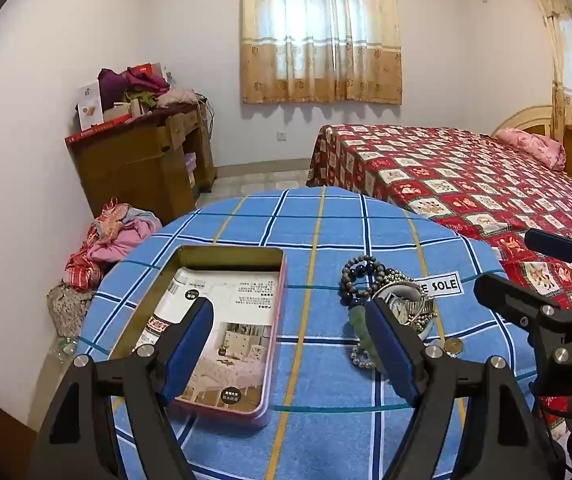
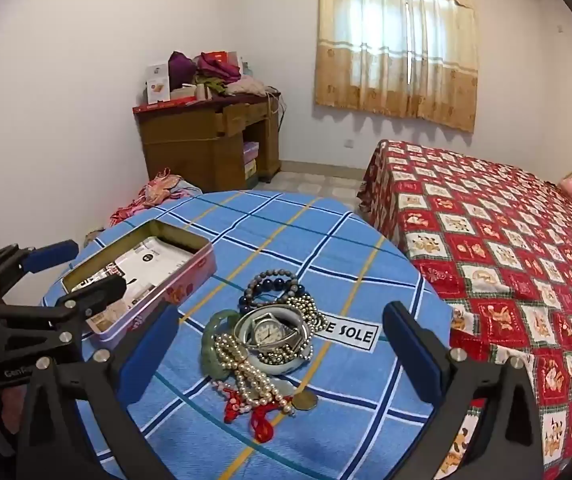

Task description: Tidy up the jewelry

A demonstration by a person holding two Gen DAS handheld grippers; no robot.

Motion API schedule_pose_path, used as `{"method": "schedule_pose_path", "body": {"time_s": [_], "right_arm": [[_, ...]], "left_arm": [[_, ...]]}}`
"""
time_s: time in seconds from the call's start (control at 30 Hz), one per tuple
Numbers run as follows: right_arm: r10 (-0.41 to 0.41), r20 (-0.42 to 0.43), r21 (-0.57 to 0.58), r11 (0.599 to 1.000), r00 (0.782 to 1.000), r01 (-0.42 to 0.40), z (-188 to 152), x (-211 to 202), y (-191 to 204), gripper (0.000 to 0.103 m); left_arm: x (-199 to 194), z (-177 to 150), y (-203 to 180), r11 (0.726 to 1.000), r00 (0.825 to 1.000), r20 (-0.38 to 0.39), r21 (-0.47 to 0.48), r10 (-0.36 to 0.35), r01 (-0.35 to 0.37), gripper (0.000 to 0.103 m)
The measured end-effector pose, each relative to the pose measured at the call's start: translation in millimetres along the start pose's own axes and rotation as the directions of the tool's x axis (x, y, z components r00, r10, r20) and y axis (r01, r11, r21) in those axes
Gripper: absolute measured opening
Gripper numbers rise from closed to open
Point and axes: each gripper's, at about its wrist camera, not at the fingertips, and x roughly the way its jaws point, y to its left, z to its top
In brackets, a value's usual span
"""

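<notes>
In the left wrist view, the left gripper's right finger (image 1: 391, 350) hides part of the jewelry pile (image 1: 389, 294); its left finger (image 1: 188, 346) covers part of the tin's (image 1: 274, 312) printed paper (image 1: 242, 320).

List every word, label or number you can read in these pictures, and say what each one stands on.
"E SOLE": white label on the blue checked tablecloth; its start is hidden behind the jewelry pile.
"GenR": white lettering, cut off, on the left claw's black body.
Printed sheet inside the open tin box: characters too small and blurred to read.
Wristwatch dial: numerals too small to read.
Boxes on the wooden desk: print unreadable.
</notes>
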Motion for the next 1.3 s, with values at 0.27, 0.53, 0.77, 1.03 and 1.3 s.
{"method": "schedule_pose_path", "body": {"time_s": [0.27,0.53,0.77,1.03,1.3], "right_arm": [[-0.002,-0.017,0.003,1.000,1.000,0.002,-1.2,0.4,0.7,0.103],[-0.002,-0.025,0.012,1.000,1.000,0.003,-4.8,2.5,-0.3,0.103],[0.000,-0.031,0.009,1.000,1.000,0.001,-2.9,3.7,4.5,0.103],[-0.002,-0.031,0.007,1.000,1.000,0.002,-4.6,4.8,6.3,0.103],[-0.002,-0.027,0.005,1.000,1.000,0.002,-4.4,4.8,7.2,0.103]], "left_arm": [[1.6,-8.3,1.8,1.000,1.000,-0.009,0.005,0.012,-0.012,0.079],[6.7,-4.5,7.7,1.000,0.999,-0.034,-0.011,0.025,-0.025,0.079],[7.4,-4.6,11.1,1.000,0.999,-0.033,-0.013,0.026,-0.027,0.079],[7.2,-5.6,10.9,0.999,0.999,-0.038,-0.010,0.032,-0.032,0.079],[7.0,-6.2,10.9,0.999,0.999,-0.035,-0.009,0.034,-0.034,0.079]]}}
